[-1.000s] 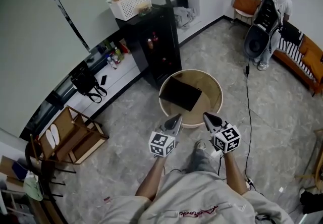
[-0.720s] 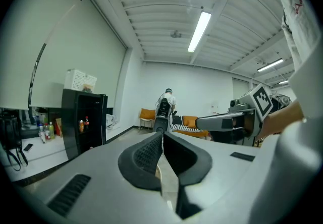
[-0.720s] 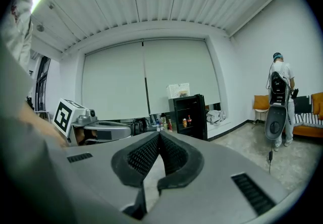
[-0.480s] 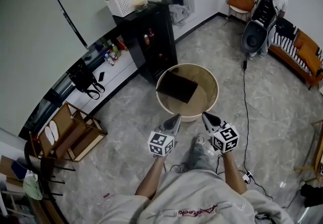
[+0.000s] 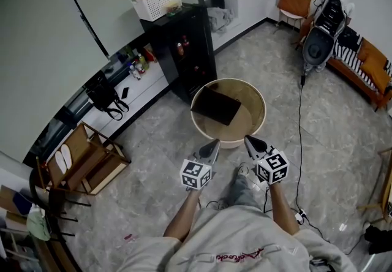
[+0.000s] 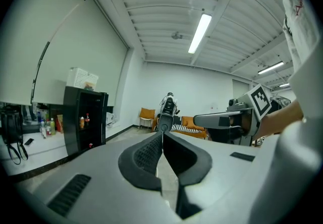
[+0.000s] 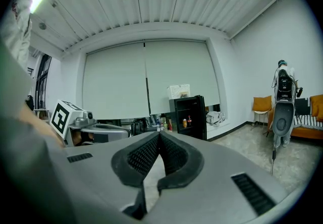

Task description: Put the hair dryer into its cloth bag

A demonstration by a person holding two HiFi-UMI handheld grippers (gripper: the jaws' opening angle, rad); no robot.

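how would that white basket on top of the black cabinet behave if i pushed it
The white basket has openwork walls, so it's probably light and fairly stiff. It fills much of the top of the black cabinet, so a push would likely slide it, perhaps over the edge. Things poking above its rim may shift.

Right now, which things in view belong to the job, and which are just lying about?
Job: dark flat thing, likely the bag, on the round table; left gripper, right gripper, both shut, empty. No dryer seen.
Lying about: basket, black cabinet, handbag, orange chair.
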